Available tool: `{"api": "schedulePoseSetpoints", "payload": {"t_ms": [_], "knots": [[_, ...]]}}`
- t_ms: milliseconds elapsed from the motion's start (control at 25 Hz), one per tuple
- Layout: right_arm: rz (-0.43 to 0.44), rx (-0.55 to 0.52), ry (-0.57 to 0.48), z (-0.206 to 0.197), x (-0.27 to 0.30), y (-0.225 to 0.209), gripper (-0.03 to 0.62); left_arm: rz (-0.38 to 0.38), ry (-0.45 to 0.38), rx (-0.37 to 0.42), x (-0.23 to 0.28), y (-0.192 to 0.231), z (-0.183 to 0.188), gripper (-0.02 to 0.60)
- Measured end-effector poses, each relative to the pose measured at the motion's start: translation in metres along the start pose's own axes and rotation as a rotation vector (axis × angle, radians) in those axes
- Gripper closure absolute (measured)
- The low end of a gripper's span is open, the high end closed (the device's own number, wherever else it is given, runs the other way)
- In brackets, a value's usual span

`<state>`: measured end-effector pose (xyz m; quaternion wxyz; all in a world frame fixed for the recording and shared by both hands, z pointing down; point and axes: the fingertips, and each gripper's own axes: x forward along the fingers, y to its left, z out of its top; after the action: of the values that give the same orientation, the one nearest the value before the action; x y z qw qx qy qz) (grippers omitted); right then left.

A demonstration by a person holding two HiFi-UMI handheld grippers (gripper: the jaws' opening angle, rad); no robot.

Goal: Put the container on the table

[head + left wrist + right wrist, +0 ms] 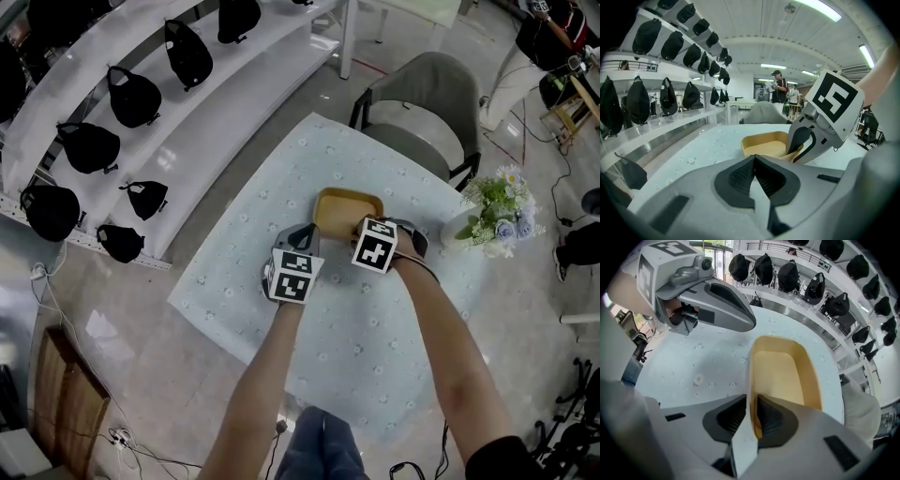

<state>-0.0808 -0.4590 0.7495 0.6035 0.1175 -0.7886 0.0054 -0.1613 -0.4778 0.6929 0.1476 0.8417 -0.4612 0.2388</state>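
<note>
On the pale flower-print table (pixel 225 272), the yellow container (pixel 345 208) sits flat toward the far edge, in front of a grey chair (pixel 422 103), with a bunch of flowers (pixel 497 206) off to its right. The right gripper (pixel 751 404) points steeply down with the container's near rim standing between its pads; the jaws are parted a little with a sliver of gap beside the rim, so it isn't pinching. The left gripper (pixel 754 161) sits just beside it near the container's near-left corner, jaws pressed together with nothing between them.
</note>
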Motion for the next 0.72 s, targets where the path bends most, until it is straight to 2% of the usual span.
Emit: {"api": "schedulePoseSetpoints", "payload": {"t_ms": [160,520,600,720], "knots": [[-0.019,0.006,-0.019,0.003,-0.003,-0.002,0.499,-0.002,0.002,0.002,-0.001,-0.001,-0.002,0.58],[-0.099,0.035,-0.088,0.011,-0.028,-0.011,0.497,-0.006,-0.011,0.013,-0.011,-0.005,0.008,0.58],[-0.116,0.065,-0.127,0.014,-0.038,-0.01,0.505,-0.007,-0.023,0.012,-0.016,-0.005,0.012,0.58],[-0.162,0.119,-0.217,0.022,-0.058,-0.012,0.552,-0.006,-0.06,0.01,-0.027,-0.006,0.026,0.58]]}}
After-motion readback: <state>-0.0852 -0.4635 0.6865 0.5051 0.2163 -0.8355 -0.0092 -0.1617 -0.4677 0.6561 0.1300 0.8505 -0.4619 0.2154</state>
